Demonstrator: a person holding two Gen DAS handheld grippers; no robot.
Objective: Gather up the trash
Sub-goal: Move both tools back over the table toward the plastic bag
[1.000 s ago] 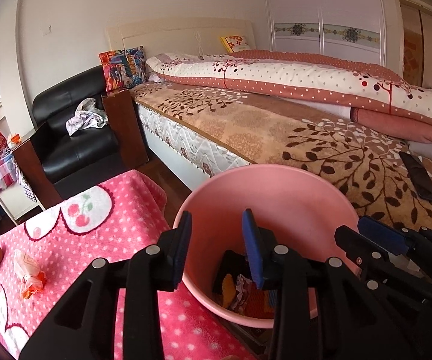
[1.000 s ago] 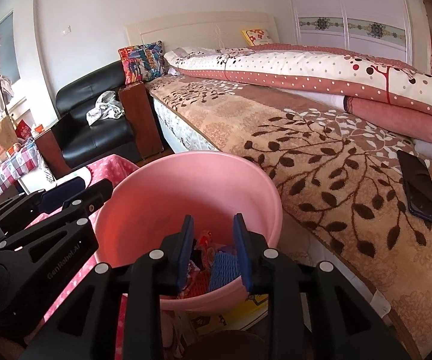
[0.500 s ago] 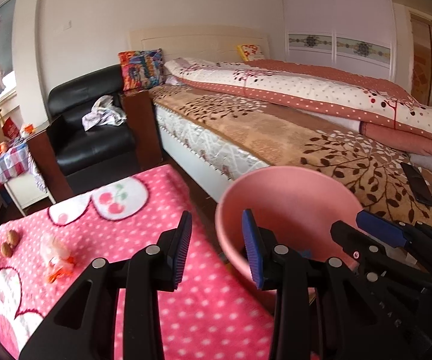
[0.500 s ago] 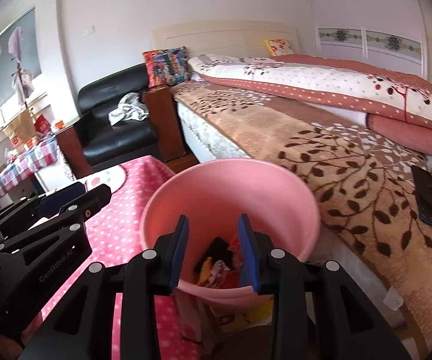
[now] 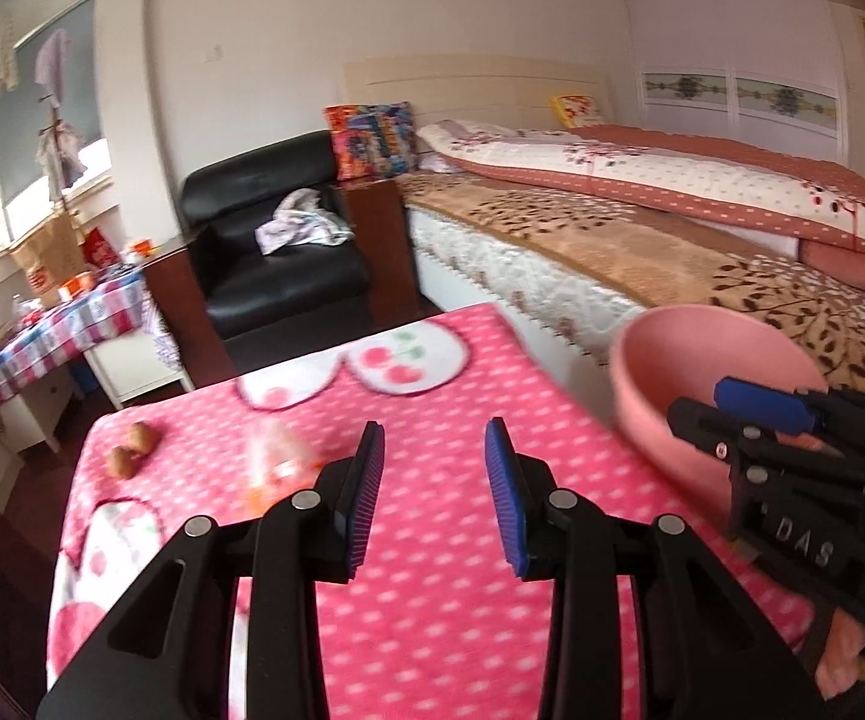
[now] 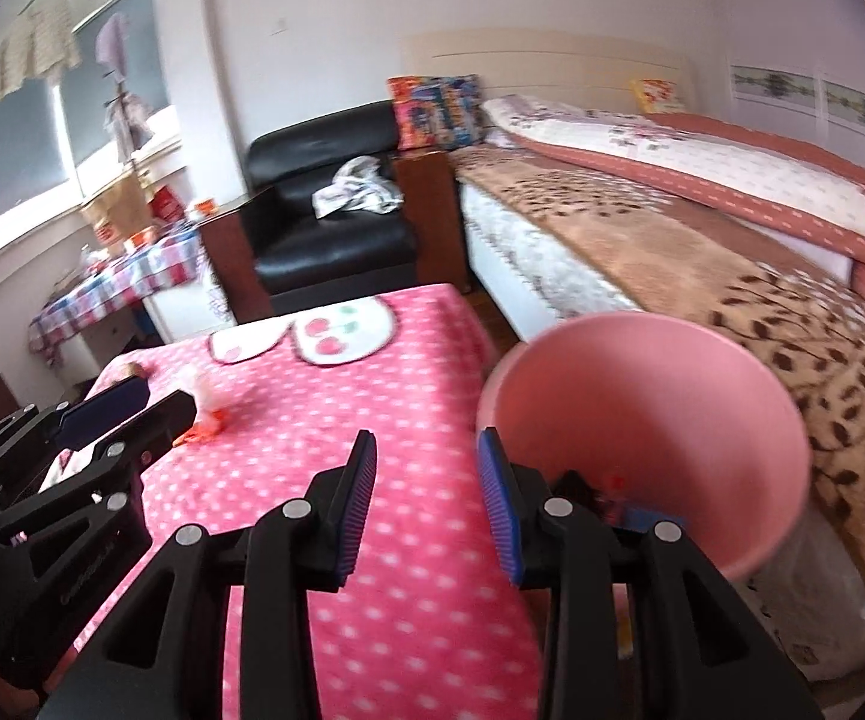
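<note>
My left hand-held gripper (image 5: pixel 434 468) looks like matt black plastic, its fingertips (image 5: pixel 499 498) faced with ribbed blue rubber pads and its joints pinned with shiny metal rivets. Under it I see the worktop (image 5: pixel 432 630) covered in a fuzzy pink fleece cloth. The pink bin (image 6: pixel 660 396) is smooth plastic with a dull sheen, and the armchair (image 5: pixel 276 264) is glossy black leather.

Low table under a pink polka-dot cloth (image 5: pixel 432 540) with white cherry patches. On the cloth, toward the far left corner: two small brown lumps (image 5: pixel 131 450) (possibly nuts; too blurred to be sure) side by side, and near them a crumpled clear-and-orange wrapper (image 5: pixel 273 465), lying apart from the lumps. Same wrapper (image 6: pixel 207 411) seen in the right wrist view, smeared by motion blur.
</note>
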